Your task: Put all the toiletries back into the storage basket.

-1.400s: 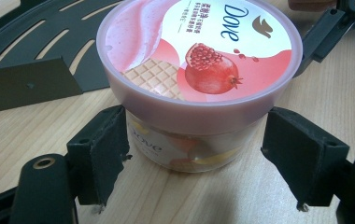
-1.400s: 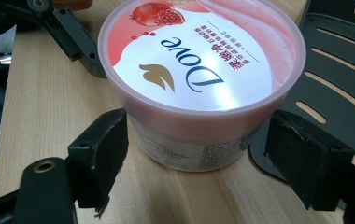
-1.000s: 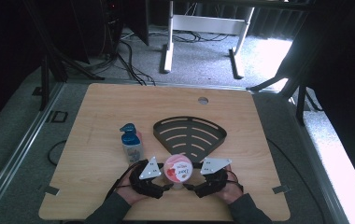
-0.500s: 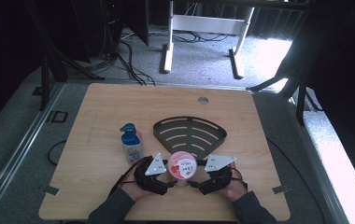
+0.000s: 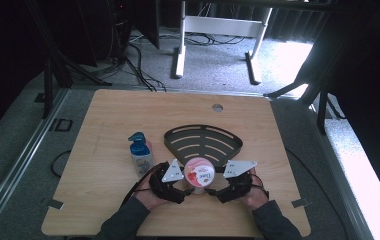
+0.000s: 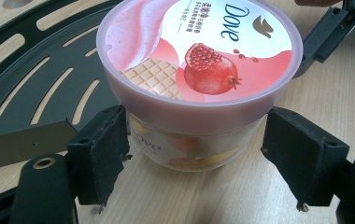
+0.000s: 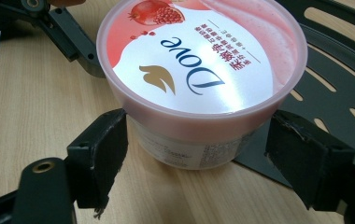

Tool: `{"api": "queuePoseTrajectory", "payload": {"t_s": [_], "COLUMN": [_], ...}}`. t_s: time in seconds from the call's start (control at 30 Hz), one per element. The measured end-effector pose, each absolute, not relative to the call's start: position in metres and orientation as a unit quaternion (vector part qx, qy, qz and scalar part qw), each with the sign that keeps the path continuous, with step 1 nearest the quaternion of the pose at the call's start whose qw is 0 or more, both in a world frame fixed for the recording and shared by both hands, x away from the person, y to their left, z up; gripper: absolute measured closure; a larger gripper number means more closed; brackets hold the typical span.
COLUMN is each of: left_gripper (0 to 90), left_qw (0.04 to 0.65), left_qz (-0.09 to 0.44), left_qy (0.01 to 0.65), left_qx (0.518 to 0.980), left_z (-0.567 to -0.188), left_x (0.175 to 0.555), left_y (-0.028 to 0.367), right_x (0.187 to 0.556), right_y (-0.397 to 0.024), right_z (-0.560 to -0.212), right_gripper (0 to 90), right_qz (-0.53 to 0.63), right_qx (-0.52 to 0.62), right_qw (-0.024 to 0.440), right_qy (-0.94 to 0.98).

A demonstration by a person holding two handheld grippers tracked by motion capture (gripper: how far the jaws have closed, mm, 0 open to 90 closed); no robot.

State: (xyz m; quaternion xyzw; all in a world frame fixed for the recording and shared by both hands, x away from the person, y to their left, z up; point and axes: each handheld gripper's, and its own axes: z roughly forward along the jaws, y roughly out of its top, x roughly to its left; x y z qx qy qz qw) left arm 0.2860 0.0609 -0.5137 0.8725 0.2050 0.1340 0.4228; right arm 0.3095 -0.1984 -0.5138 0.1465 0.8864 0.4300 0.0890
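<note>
Tub (image 5: 199, 171) now sits at the rack's (image 5: 203, 141) near edge on the table (image 5: 103, 115), moved forward between your left gripper (image 6: 199, 154) and right gripper (image 7: 199, 154), both jaws open around it, ungripped.

Pink-lidded tub (image 6: 199, 60) — pomegranate, waffle print — black slotted tray (image 5: 203, 142), blue-capped bottle (image 5: 140, 152).

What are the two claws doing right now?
Left claw: open, jaws around the tub, no clear grip.
Right claw: open, jaws around the same tub.
</note>
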Motion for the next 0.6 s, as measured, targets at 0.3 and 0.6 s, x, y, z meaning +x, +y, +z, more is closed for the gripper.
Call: {"api": "queuePoseTrajectory", "payload": {"t_s": [0.3,0.6], "left_gripper": [22.9,22.9], "left_qw": [0.420,0.427], "left_qz": [0.138,0.138], "left_qy": [0.208,0.213], "left_qx": [0.872,0.868], "left_z": [-0.511,-0.507], "left_x": [0.291,0.298], "left_y": [0.057,0.051], "right_x": [0.316,0.323], "right_y": [-0.202,-0.207], "right_z": [-0.513,-0.508], "right_gripper": [20.5,19.8], "right_qz": [0.433,0.436], "right_qx": [0.150,0.155], "right_qw": [0.087,0.087], "right_qy": [0.885,0.882]}}
